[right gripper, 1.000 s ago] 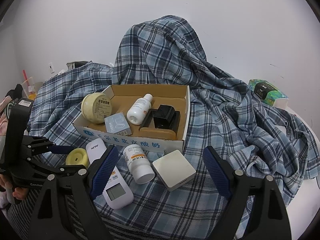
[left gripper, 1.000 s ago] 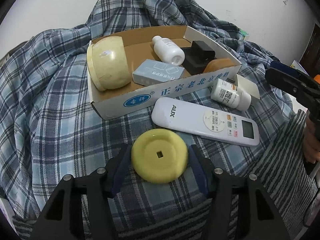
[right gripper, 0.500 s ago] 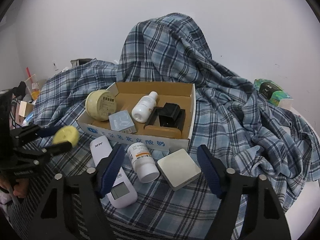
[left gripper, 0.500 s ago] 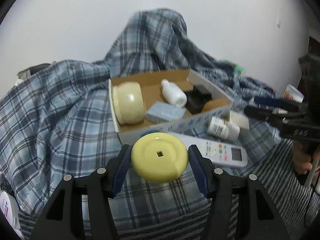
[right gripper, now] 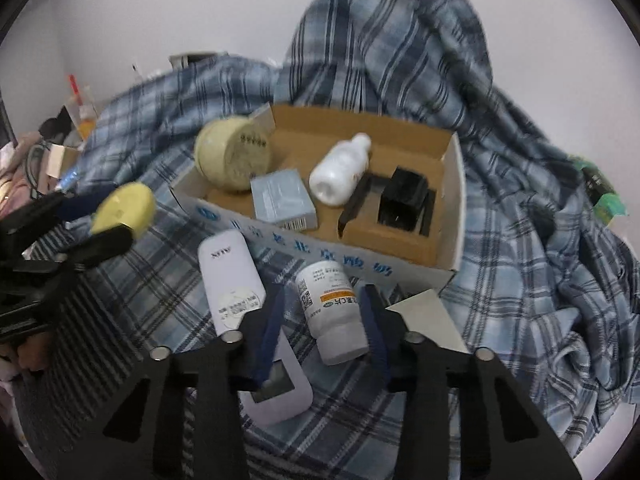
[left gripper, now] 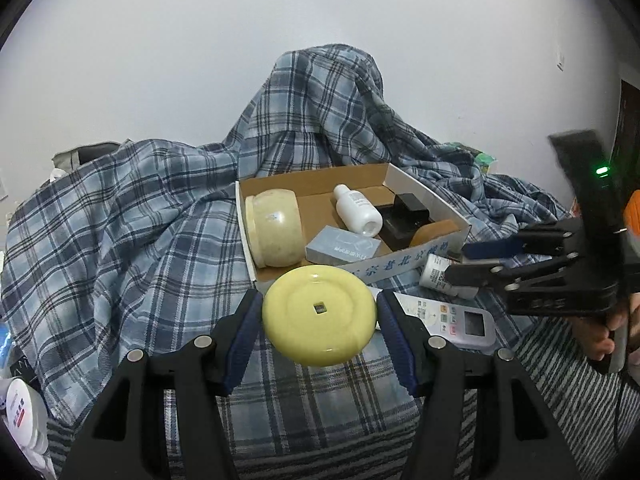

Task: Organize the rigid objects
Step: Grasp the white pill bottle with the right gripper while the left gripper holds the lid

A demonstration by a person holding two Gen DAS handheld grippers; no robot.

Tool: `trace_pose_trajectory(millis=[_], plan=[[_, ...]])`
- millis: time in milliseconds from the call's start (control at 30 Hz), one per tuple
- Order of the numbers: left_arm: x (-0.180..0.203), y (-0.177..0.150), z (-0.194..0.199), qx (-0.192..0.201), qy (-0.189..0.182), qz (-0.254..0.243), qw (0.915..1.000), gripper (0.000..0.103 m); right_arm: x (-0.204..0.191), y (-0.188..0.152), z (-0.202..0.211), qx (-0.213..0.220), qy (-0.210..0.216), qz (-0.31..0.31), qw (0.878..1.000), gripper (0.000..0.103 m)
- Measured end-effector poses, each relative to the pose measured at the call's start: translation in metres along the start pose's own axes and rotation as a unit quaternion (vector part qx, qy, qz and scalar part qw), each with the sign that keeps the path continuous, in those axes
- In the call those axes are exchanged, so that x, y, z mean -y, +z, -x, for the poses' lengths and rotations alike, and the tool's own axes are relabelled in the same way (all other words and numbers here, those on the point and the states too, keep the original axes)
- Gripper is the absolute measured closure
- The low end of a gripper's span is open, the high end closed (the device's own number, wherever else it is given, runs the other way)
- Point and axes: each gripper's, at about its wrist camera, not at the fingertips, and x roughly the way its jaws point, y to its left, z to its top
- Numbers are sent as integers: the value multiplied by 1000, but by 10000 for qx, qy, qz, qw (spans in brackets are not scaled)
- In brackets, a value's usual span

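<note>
R claw (right gripper: 322, 320) closing round pill bottle (right gripper: 330, 312)

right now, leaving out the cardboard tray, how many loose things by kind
bottles: 2, plain white bottle, labelled pill bottle
small boxes: 2, blue-grey carton, white square box
remote: 1
cream jar: 1
yellow lid: 1
black block: 1
total: 8

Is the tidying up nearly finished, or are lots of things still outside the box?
About halfway. Already in the cardboard box: a yellow jar, a white bottle, a small grey-blue box and a black holder. In hand: the left gripper holds the yellow lid, and the right gripper is closing around the pill bottle. Left on the plaid cloth: the remote and a white square box.
</note>
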Motion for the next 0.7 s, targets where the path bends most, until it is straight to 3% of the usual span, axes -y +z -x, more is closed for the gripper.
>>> trace_pose_trajectory(millis=[333,567,700], plan=[[-14,2,13,381,237,377,9983,42,-3,3,-27,-462,-171,52,9988,71],[-14,2,17,407,270,299,9984,42,-9,-5,6,182,-485,40,9986,71],[-10,3,17,445,281,269,9983,42,-18,-15,37,1032,-747,188,9917,71]])
